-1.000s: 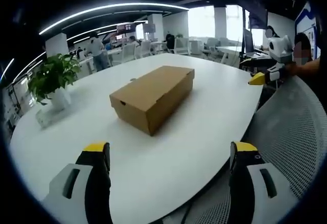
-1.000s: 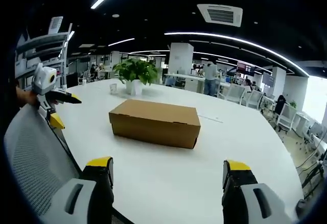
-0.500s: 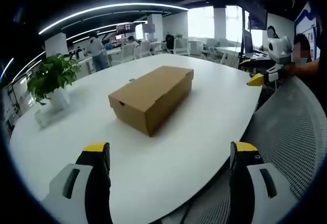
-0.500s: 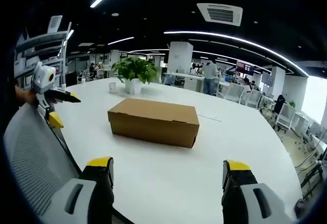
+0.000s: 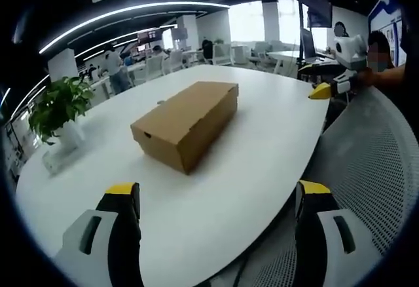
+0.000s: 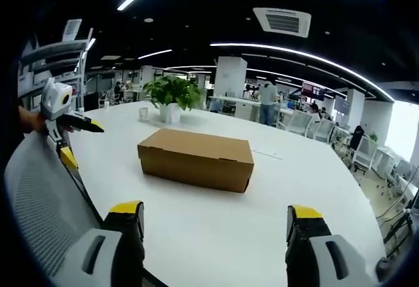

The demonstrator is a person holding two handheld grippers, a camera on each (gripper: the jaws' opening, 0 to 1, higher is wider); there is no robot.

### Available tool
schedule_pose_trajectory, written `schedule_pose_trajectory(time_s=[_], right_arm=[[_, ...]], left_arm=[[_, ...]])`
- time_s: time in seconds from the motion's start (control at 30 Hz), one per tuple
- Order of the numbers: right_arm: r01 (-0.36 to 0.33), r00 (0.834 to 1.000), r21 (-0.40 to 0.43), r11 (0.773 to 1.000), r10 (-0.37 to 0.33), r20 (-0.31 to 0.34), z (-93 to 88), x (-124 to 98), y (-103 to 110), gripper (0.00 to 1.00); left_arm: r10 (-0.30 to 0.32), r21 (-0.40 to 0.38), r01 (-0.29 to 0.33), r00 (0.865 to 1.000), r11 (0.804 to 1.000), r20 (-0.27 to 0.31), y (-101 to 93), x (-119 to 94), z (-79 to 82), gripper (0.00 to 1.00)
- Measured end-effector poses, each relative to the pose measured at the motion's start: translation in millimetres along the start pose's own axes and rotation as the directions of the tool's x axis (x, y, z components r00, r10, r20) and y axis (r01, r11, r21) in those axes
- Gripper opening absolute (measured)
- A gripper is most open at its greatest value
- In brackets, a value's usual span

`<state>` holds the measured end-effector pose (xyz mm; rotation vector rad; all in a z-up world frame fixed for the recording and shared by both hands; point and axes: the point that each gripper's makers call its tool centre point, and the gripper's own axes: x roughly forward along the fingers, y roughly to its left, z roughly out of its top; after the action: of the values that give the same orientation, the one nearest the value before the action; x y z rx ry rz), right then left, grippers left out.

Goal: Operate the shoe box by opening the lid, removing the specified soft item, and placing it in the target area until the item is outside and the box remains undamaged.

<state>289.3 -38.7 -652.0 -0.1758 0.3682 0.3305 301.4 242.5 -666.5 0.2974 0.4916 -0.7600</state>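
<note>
Fingers of left gripper [image 5: 216, 198] and right gripper [image 6: 208, 218] spread wide, empty. Shoe box [image 5: 185, 122] at frame centre on white tabletop [image 5: 262, 162], lid closed, well apart from both. Long axis runs lower-left to upper-right in left gripper view. Neither clearly nearer.

Closed shoe box [image 6: 196, 160] — white table [image 6: 275, 228]

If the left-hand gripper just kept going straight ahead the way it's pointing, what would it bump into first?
Probably the closed cardboard shoe box. The left gripper hangs open over the near edge of the white table, with bare tabletop between it and the box. It could skim over the lid, since height is hard to judge.
</note>
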Motion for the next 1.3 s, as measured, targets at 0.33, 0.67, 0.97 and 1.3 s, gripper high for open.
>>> schedule_pose_trajectory(time_s=[0.33,0.67,0.97,1.3], right_arm=[[-0.005,1.0,0.036,0.999,0.006,-0.006,-0.2,-2.1,-2.4,0.91],[-0.018,1.0,0.024,1.0,0.018,-0.006,9.6,0.7,-9.9,0.92],[-0.044,0.999,-0.007,0.999,0.044,0.0,21.1,7.6,-18.4,0.92],[-0.093,0.996,-0.057,0.994,0.093,0.002,31.1,18.4,-21.2,0.92]], left_arm=[[0.026,-0.019,-0.026,0.999,0.999,0.02,22.7,-0.5,24.6,0.99],[0.028,-0.02,-0.027,0.999,0.999,0.017,43.5,8.3,31.3,0.99],[0.011,-0.006,-0.011,1.0,1.0,0.005,46.5,25.0,36.8,0.99],[0.018,0.02,-0.019,1.0,1.0,0.014,52.0,35.0,49.4,0.99]])
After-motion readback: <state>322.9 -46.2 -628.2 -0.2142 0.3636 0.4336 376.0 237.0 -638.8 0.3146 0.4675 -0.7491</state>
